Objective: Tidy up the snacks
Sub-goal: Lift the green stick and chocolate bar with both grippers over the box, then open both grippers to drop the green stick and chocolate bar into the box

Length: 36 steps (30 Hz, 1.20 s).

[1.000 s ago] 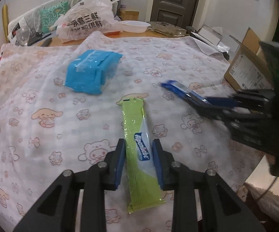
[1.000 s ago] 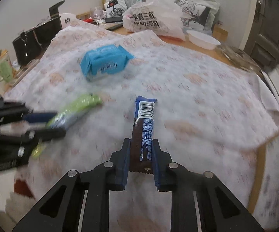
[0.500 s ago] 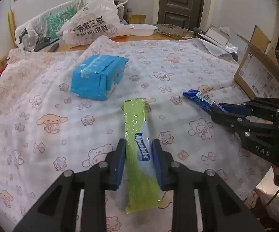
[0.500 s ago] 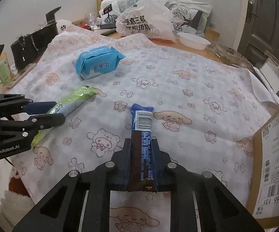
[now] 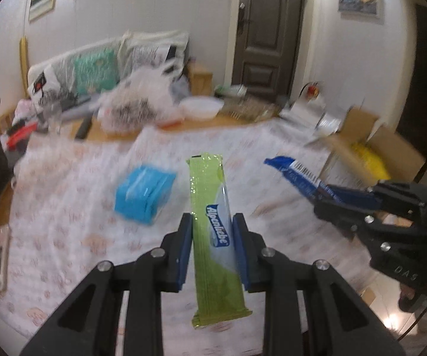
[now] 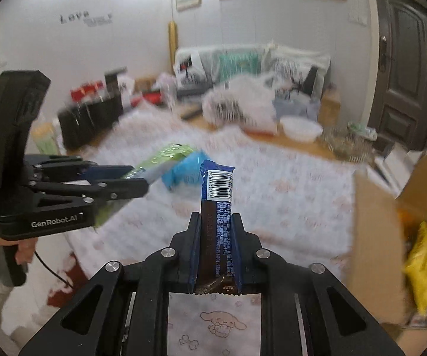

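Left wrist view: your left gripper (image 5: pixel 212 228) has its fingers clenched on the green candy stick (image 5: pixel 213 231), lifted off the tabletop.
Beyond it a blue tissue pack (image 5: pixel 143 194) lies on the cartoon-print cloth (image 5: pixel 65 207), and to your right the right gripper (image 5: pixel 326 197) carries the blue-wrapped bar (image 5: pixel 294 175) in front of an open cardboard box (image 5: pixel 370 148); a white plastic bag (image 5: pixel 137 108) and a white bowl (image 5: pixel 200 106) crowd the far edge before the dark door (image 5: pixel 265 34).

Right wrist view: your right gripper (image 6: pixel 215 237) is clamped on the bar (image 6: pixel 217 204), barcode end forward.
The box (image 6: pixel 376 228), holding a yellow packet (image 6: pixel 425 264), stands just to the right; the left gripper (image 6: pixel 130 178) holds the green stick (image 6: pixel 166 157) on the left, apart from the bar, with open cloth (image 6: pixel 287 201) between.
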Motion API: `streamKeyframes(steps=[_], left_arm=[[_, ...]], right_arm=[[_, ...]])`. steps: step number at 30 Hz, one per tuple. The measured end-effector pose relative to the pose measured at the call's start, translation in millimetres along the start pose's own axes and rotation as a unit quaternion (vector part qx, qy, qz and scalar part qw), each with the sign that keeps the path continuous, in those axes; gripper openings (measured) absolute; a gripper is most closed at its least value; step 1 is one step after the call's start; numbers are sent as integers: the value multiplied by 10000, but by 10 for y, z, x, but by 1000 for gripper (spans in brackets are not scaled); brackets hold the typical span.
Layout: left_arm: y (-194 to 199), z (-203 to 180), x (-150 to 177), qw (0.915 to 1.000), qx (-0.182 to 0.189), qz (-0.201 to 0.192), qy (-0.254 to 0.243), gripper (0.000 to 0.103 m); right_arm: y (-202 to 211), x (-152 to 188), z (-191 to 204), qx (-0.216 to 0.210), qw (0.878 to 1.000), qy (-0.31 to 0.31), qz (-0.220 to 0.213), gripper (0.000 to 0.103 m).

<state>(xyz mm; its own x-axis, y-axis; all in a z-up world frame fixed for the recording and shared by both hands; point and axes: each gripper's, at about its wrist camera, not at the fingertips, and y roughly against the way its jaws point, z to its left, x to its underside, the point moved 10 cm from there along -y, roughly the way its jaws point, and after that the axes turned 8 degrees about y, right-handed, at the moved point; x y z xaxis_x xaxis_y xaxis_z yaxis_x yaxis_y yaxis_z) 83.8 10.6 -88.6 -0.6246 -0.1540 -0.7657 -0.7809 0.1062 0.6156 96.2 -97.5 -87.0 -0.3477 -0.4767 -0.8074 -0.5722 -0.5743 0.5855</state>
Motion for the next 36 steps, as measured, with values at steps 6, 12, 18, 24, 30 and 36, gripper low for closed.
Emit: streamKeyframes(steps=[6, 12, 18, 24, 30, 36], left_arm=[[352, -712, -515, 9971, 443, -529, -312, 24], [305, -1637, -795, 9899, 1109, -609, -644, 24], [-108, -2624, -741, 9796, 1741, -123, -995, 24], [-653, -3108, -540, 9766, 1827, 521, -1007, 24], [-1069, -3235, -410, 9788, 1561, 921, -957, 25], [-1270, -3153, -361, 9777, 1503, 1158, -896, 25]], right_arm=[[647, -191, -484, 473, 9969, -157, -611, 14], [1162, -22, -1224, 1120, 9887, -591, -796, 14], [1293, 496, -1866, 1533, 9808, -1134, -413, 14], [1160, 867, -2245, 1548, 9784, -1373, 17, 14], [997, 969, -2359, 1538, 9798, -1239, 304, 14], [842, 968, -2405, 1512, 9805, -1170, 453, 14]])
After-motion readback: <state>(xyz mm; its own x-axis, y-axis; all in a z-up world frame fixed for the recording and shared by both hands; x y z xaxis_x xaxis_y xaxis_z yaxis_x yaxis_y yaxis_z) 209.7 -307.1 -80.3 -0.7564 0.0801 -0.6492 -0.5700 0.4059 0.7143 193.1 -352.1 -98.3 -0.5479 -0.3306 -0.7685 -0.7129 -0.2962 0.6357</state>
